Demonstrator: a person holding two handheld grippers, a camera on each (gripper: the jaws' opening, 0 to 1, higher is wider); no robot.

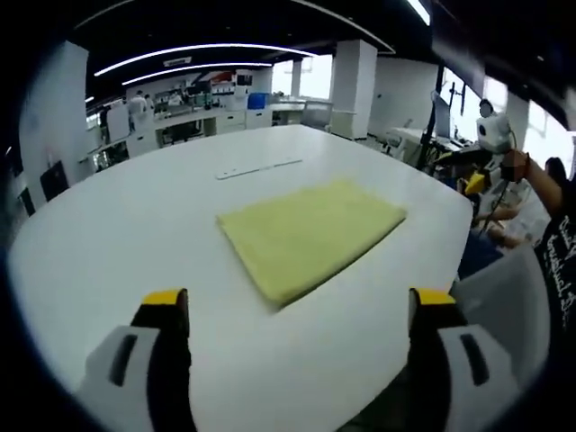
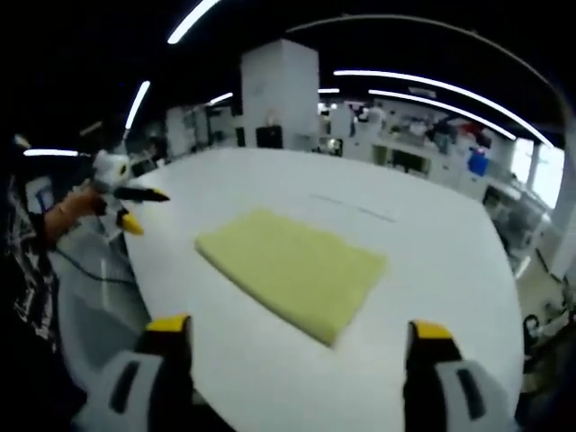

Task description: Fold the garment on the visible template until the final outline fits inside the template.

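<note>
Two views: in the left gripper view we see our left gripper (image 1: 300, 306) held wide with nothing in it, and the folded yellow garment (image 1: 310, 236) flat on the white table (image 1: 117, 234). In the right gripper view, our right gripper (image 2: 300, 333) is wide too, above the table edge, the garment (image 2: 292, 270) lying ahead.

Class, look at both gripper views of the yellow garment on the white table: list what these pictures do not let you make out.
- Template outline: no clear markings around the garment on the table in either view; only a faint line beyond it, too small to read.
- Garment's layers and underside: hidden by its own top surface, both views.
- Background shelves in the left gripper view: blurred, too small.
</note>
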